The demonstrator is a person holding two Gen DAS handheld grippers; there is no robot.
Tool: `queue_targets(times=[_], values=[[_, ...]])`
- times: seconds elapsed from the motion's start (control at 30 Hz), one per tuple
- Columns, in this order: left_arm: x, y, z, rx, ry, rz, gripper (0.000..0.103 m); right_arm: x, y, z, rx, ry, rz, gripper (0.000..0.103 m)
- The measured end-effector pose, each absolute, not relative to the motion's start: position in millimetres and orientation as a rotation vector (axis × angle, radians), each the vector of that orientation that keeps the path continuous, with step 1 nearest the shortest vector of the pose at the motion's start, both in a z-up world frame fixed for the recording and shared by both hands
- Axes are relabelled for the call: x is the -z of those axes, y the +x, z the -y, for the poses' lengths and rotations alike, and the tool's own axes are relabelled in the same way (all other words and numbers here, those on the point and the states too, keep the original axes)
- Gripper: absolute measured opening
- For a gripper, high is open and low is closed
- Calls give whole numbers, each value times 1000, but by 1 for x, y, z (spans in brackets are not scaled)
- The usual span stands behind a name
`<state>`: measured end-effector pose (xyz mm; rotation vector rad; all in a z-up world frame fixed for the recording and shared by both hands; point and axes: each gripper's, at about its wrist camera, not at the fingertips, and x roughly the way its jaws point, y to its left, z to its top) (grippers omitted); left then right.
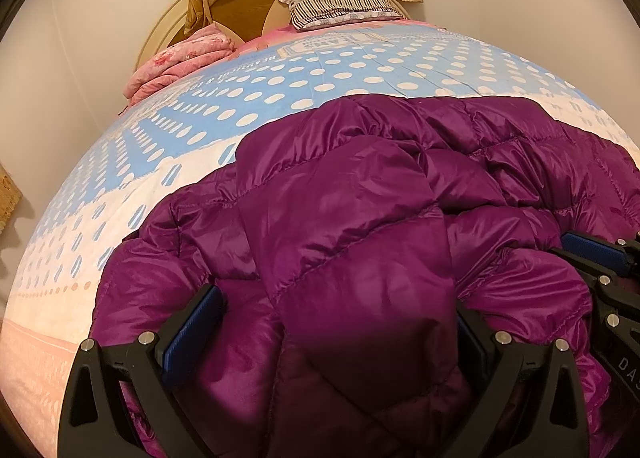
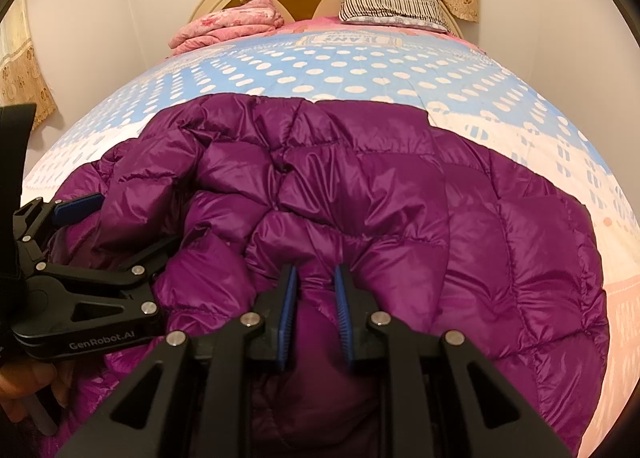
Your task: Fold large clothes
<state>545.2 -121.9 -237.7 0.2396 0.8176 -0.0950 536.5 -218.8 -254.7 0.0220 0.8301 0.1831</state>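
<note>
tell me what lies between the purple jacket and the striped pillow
Only bare polka-dot bedspread: nothing rests on it between the jacket and the pillow. The folded pink blanket lies off to the left. Both wrist views show this.

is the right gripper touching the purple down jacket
Touching. The right wrist view shows the right gripper with its blue pads pinched on a fold of the purple down jacket.

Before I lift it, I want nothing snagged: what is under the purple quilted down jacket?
The purple quilted down jacket lies on the blue polka-dot bedspread, which shows all round it. Whatever lies directly beneath its bunched folds is covered and cannot be seen.
</note>
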Motion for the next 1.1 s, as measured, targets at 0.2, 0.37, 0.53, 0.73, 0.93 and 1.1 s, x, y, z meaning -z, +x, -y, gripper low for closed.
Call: queue_targets(times=[0.2,0.37,0.53,0.73,0.93,1.1], values=[[237,545,122,85,251,-811,102,254,536,217,-181,17,-831,22],[238,543,127,69,276,-797,102,255,537,217,-171,5,-832,22],[237,545,129,61,298,-802,102,257,537,215,-154,-24,-834,22],[188,515,108,90,289,-790,102,221,519,232,-187,-10,-852,58],[156,404,45,106,312,-699,102,192,436,265,-172,21,-819,79],[182,323,-3,79,262,-736,102,217,357,299,-74,68,-888,79]])
